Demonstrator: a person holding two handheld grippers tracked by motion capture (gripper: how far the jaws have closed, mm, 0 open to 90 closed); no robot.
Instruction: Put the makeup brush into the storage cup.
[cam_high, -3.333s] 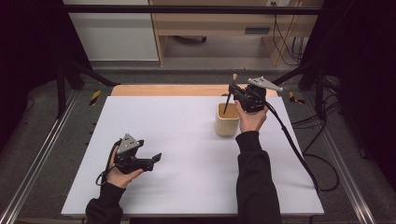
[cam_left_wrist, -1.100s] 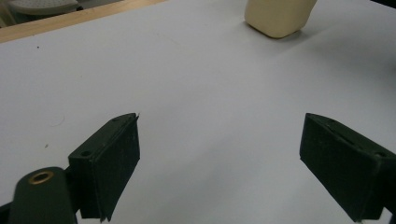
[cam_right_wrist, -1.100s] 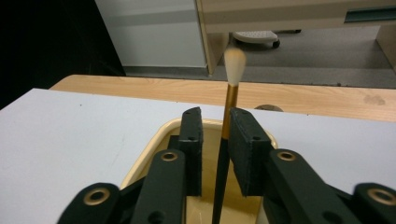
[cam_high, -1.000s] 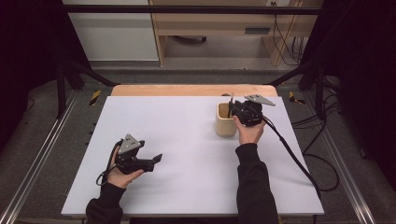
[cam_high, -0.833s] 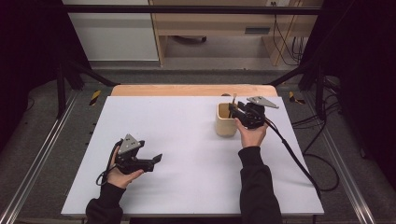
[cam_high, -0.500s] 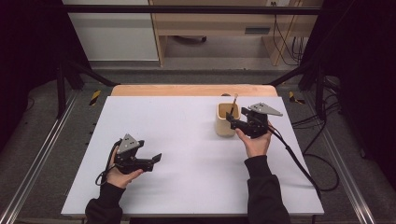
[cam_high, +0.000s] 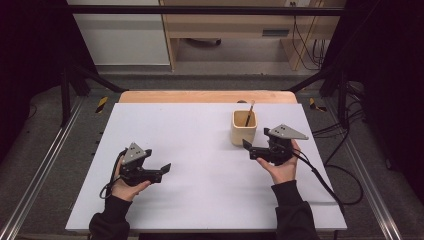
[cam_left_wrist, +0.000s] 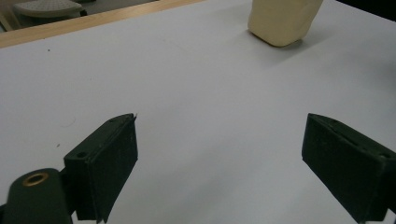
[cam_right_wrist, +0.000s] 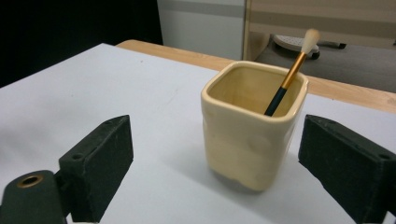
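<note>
On table (cam_high: 200, 200): cup (cam_high: 244, 128) 1 | brush (cam_high: 248, 114) 1 | tongs 2

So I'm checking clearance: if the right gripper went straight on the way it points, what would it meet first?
Most likely the cream cup holding the brush; the open right gripper points at it.

Cup (cam_high: 244, 128) stands on table (cam_high: 200, 200), right of centre, toward far edge. Brush (cam_high: 248, 113) stands in cup, leaning against far rim, bristle end up. My right gripper (cam_high: 248, 148) just right of cup and nearer me, jaws pointing left toward cup base, apart from it, nothing between them. In right gripper view, cup (cam_right_wrist: 254, 123) ahead, between jaw lines. My left gripper (cam_high: 165, 170) over near-left of table, well apart from cup, pointing right. Wooden strip (cam_high: 205, 96) behind table sheet.
</note>
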